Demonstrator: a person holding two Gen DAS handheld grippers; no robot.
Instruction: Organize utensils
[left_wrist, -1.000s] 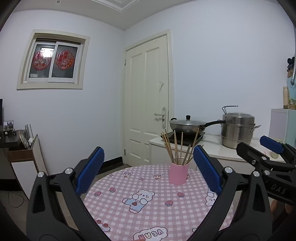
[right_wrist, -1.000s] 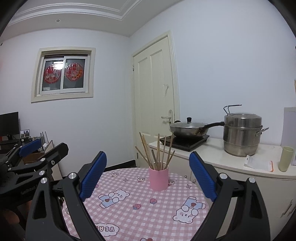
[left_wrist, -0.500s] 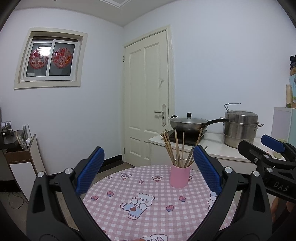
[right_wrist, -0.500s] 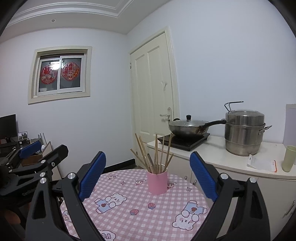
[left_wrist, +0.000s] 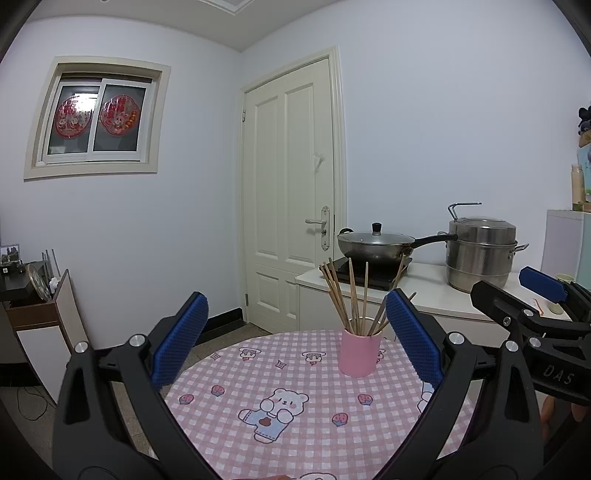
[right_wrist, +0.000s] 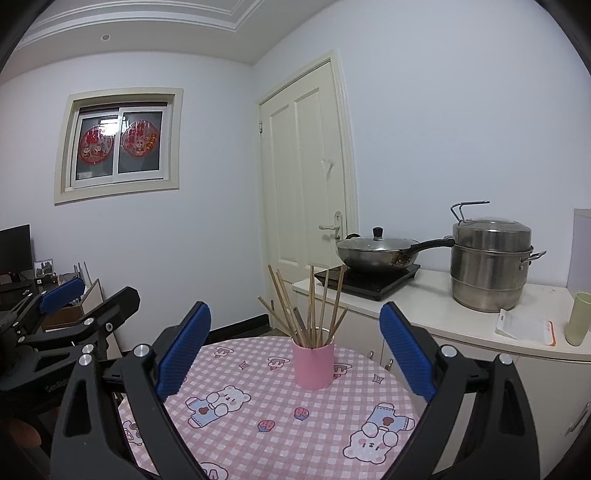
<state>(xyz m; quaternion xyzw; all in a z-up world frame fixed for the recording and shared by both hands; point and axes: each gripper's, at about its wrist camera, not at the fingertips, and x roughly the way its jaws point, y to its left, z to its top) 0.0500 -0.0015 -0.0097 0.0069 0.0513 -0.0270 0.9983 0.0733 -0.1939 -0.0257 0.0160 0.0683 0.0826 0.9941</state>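
Pink cup (right_wrist: 313, 364) at frame centre holds all the chopsticks (right_wrist: 311, 307); nothing lies loose on the bench (right_wrist: 280, 413), both jaws wide and empty, so organizing looks finished.

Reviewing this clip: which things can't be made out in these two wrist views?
- Chopsticks: lower ends hidden inside the pink cup, both views.
- Wok contents: lid covers them.
- Near table edge: cut off by frame bottom and the left tool.
- Window decorations: too small to read.

1 pink cup (right_wrist: 313, 364), about 9 chopsticks (right_wrist: 312, 306), 1 wok (right_wrist: 377, 253), 1 steamer pot (right_wrist: 489, 264), 1 green cup (right_wrist: 578, 318).
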